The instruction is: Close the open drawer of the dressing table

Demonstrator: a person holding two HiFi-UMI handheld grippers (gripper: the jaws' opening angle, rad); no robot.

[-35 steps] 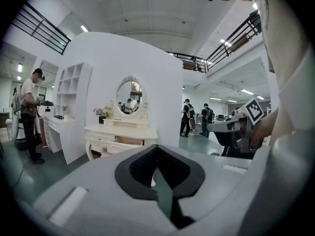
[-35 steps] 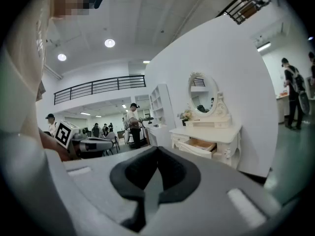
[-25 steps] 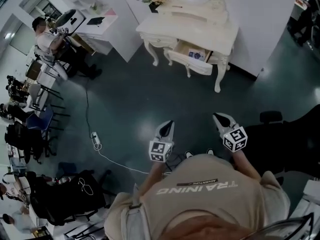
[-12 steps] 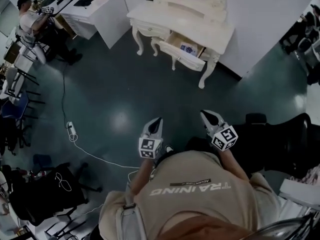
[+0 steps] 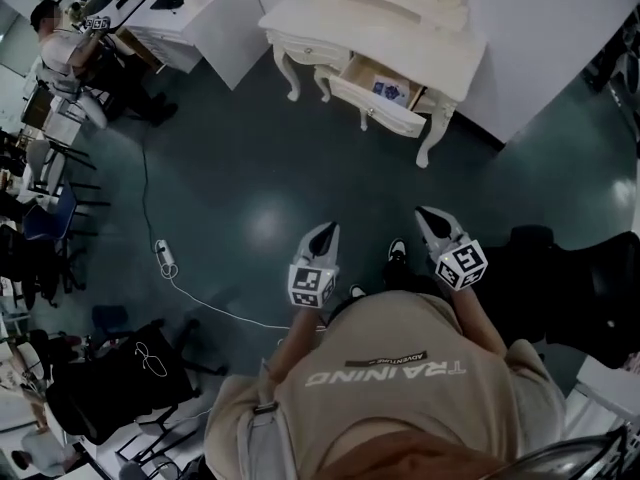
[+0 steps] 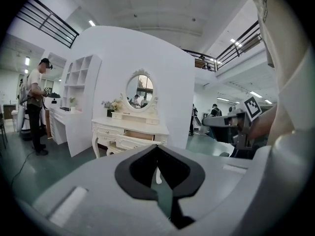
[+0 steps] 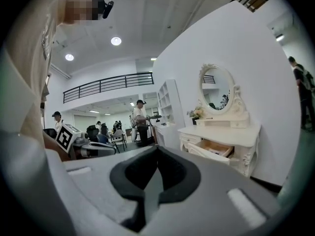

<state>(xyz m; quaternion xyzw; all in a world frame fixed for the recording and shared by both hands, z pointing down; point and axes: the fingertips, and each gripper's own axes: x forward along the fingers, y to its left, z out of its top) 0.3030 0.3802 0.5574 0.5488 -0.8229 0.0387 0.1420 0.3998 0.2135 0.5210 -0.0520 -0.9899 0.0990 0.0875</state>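
Observation:
The cream dressing table (image 5: 400, 30) stands against the white wall at the top of the head view. Its drawer (image 5: 385, 93) is pulled out, with a small blue item inside. My left gripper (image 5: 329, 231) and right gripper (image 5: 424, 213) hang side by side over the dark floor, well short of the table and pointing toward it. Both are shut with nothing between the jaws. In the left gripper view the table (image 6: 130, 128) and the drawer (image 6: 133, 141) show beyond the left gripper (image 6: 157, 149). In the right gripper view the drawer (image 7: 212, 150) shows right of the right gripper (image 7: 156, 149).
A power strip (image 5: 165, 259) with a white cable lies on the floor to the left. Black chairs (image 5: 590, 288) stand at the right. A person (image 5: 62, 40) works at a white desk (image 5: 185, 18) at the upper left, with more chairs (image 5: 50, 218) along the left edge.
The head view has swung, so the table now sits slightly higher and further right. Both grippers stay shut and side by side. A foot now shows between them.

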